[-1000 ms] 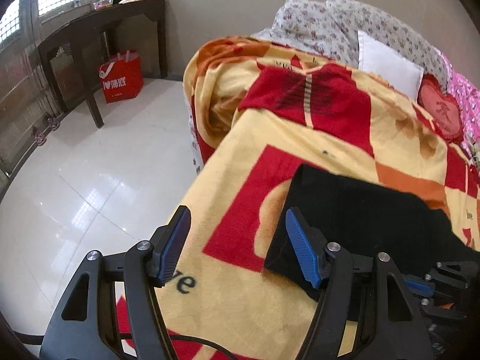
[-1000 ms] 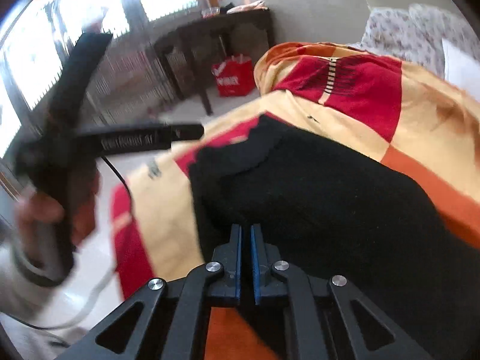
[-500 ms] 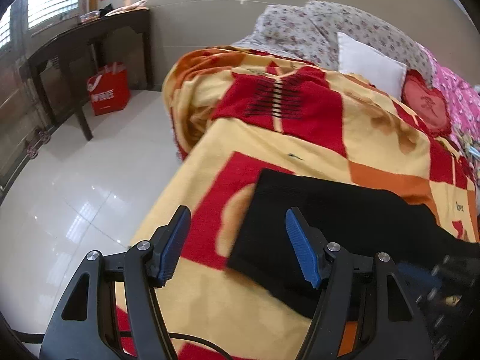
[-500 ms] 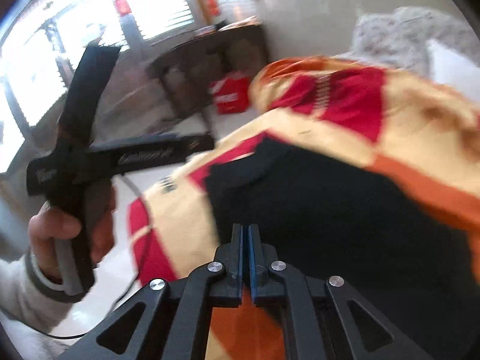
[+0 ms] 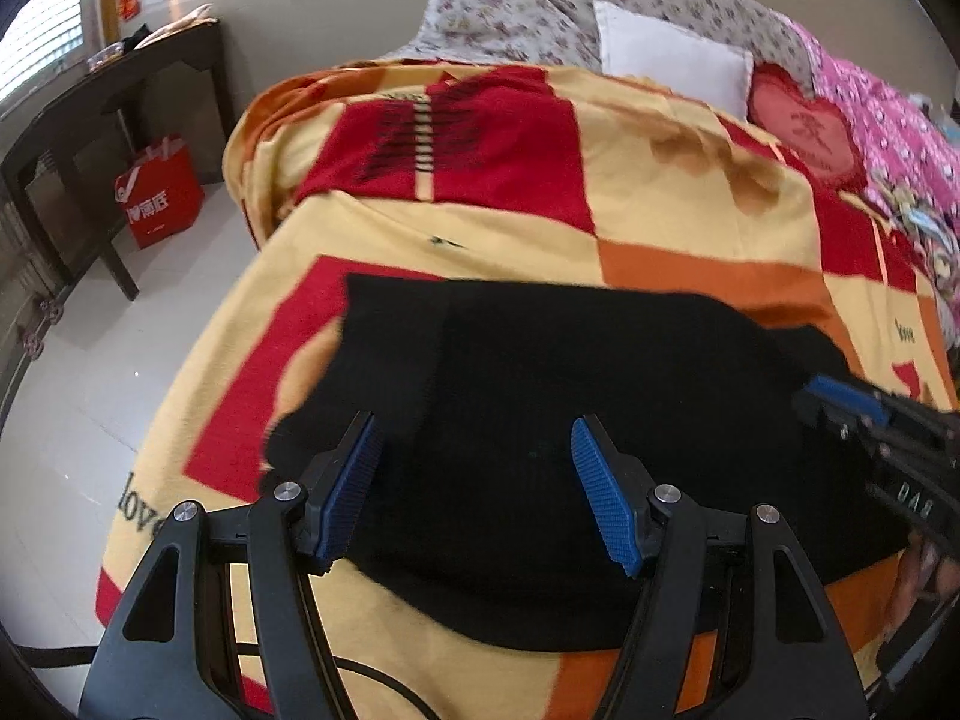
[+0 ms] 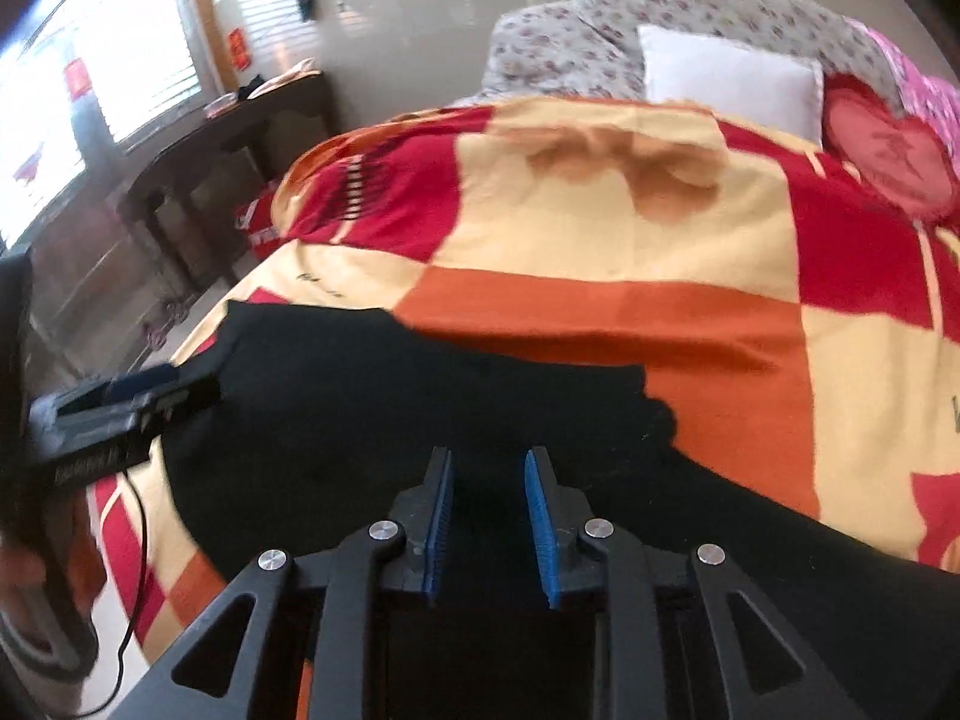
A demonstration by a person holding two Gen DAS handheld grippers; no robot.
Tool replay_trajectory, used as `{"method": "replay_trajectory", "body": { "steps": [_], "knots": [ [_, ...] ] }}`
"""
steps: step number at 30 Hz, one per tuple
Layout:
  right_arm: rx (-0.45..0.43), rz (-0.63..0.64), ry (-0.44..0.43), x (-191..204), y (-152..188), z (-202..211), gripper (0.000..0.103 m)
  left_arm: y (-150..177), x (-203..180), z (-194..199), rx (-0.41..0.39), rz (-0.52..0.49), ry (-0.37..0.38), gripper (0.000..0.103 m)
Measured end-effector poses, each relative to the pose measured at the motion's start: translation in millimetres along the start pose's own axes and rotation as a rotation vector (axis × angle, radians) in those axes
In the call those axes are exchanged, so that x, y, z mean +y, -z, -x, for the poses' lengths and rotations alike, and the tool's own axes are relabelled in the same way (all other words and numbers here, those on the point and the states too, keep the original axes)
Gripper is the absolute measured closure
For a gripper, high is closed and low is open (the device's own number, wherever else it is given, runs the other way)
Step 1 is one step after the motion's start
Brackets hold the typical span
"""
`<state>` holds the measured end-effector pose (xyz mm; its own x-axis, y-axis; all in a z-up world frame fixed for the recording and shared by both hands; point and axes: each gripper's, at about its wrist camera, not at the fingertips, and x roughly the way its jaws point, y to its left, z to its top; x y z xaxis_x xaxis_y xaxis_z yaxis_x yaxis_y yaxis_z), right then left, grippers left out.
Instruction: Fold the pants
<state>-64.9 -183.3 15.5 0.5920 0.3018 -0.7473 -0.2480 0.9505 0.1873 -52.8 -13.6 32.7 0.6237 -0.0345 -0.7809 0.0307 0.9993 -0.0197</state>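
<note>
pants (image 5: 540, 372) on blanket (image 5: 690, 198), "love" lettering

Your left gripper (image 5: 474, 480) and right gripper (image 6: 489, 516): black frames, silver screws, ribbed blue pads (image 5: 600, 498), black cable (image 6: 135, 540).

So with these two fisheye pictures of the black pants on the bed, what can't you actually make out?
- Near edge of the folded black knit pants: left wrist view, covered by the left tool.
- The pants' right end: right wrist view, cut off by the frame edge.
- Writing on the yellow, red and orange blanket: both views, partly cut off and blurred.
- Items on the dark wooden side table: left wrist view, too small.
- Right tool: open, contact with the pants unclear.
</note>
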Motion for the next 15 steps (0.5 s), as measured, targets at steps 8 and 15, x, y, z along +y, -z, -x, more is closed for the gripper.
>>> {"method": "replay_trajectory", "body": {
  "steps": [8, 15],
  "knots": [
    [-0.027, -0.034, 0.021, -20, 29, 52, 0.075, 2, -41, 14, -0.023, -0.089, 0.071, 0.037],
    [0.007, -0.067, 0.169, -64, 77, 80, 0.064, 16, -88, 0, -0.013, -0.213, 0.041, 0.031]
  ]
}}
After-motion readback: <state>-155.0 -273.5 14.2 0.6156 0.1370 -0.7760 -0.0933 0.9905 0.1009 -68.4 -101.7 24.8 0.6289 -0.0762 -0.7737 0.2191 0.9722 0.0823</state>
